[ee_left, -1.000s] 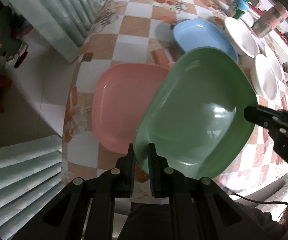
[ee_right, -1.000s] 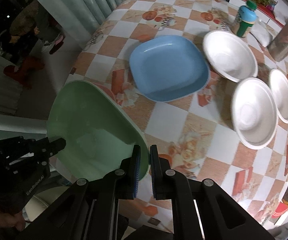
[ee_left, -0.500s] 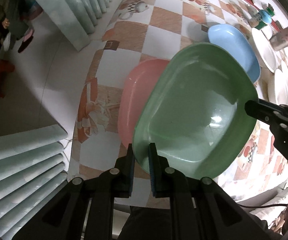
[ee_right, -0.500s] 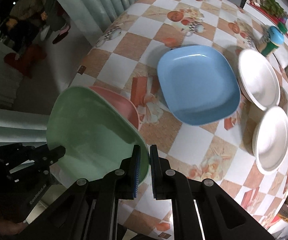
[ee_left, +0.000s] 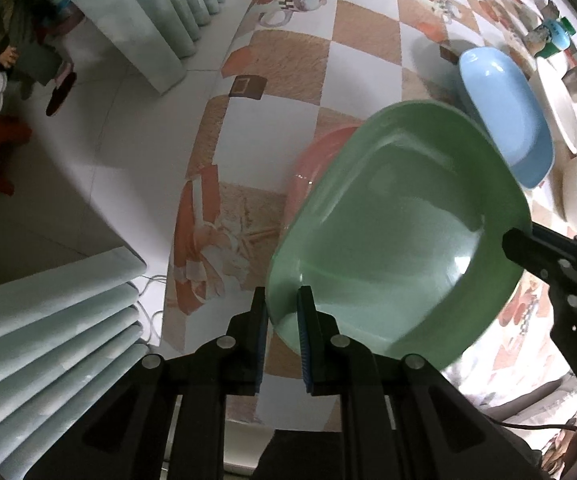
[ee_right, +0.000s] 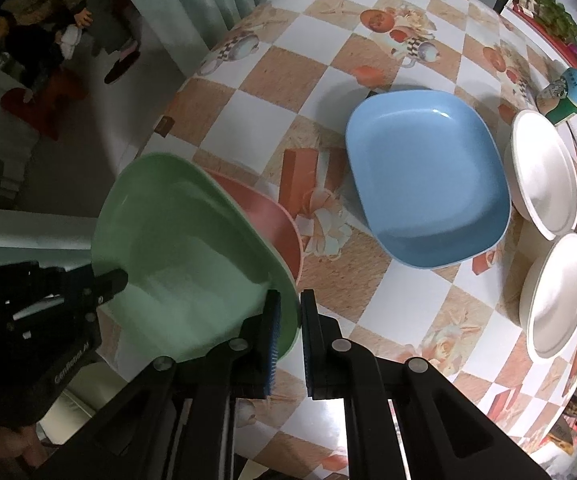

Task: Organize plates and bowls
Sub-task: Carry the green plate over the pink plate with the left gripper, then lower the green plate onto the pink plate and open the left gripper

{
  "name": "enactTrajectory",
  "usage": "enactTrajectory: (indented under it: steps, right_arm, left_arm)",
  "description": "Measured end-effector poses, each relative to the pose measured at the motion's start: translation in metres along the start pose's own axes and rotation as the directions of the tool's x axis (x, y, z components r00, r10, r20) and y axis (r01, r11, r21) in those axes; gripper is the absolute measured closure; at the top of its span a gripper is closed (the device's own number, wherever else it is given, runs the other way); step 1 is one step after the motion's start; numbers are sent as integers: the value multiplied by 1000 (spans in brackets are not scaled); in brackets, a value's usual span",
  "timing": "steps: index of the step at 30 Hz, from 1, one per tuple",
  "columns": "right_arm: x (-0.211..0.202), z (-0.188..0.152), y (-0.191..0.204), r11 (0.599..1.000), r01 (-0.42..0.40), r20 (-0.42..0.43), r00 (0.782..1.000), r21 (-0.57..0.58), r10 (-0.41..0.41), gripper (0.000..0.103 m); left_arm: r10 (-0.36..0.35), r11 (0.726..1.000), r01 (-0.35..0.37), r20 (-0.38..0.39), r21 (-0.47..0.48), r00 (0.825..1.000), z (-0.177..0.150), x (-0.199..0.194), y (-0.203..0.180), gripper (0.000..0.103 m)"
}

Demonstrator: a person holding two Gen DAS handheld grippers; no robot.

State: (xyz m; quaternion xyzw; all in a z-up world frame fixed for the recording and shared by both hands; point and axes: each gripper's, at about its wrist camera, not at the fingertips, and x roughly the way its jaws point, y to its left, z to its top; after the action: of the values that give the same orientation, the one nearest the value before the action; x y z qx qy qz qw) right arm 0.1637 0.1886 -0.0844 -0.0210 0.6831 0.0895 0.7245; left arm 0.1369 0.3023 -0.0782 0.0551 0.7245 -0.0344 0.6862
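1. Grip check: left gripper and right gripper, both clamped on opposite rims of the green plate.
2. I hold it tilted above the pink plate; uneven lowering could slide it off.

We see a table covered in an orange-and-white checked oilcloth printed with teapots and fruit. Pale green pleated curtains hang at eleven o'clock over a white tiled floor, where dark shoes lie at ten o'clock.
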Motion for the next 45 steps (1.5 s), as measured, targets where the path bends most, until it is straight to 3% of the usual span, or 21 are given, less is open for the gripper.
enactTrajectory:
  steps: [6,18,24,26,30,37,42,45]
  right_arm:
    - [8,-1,2,1000,14,-21,1000,3,-14,92]
    - [-12,-29,-36,986,13,5,1000,163,-14,91]
    - [0,-43,-28,986,-58,-60,996,154,68,91]
    - [11,-45,-16,993,-40,-106,993,112,52,91]
    - [30,-40,-5,997,2,-130,991,74,8,91]
    - [40,-7,-11,992,31,-101,995,123,-18,91]
    - [20,-9,-28,980,-42,-39,998,197,50,91]
    - [19,-14,-38,970,-88,-51,993,225,102,91]
  left_arm:
    - [-2,1000,2,-1,13,1000,1,1,1,86]
    - [-69,997,70,52,-12,996,-3,-18,11,86]
    - [-78,997,79,38,-18,996,-10,-13,15,86]
    - [-75,997,75,36,-5,997,-13,-12,14,86]
    - [-73,997,72,32,32,997,-19,-13,7,86]
    - [-87,995,86,33,47,996,-19,-14,9,86]
    - [-123,990,120,34,72,992,-13,-15,-5,86]
    - [-127,986,121,46,118,991,-9,-19,-19,86]
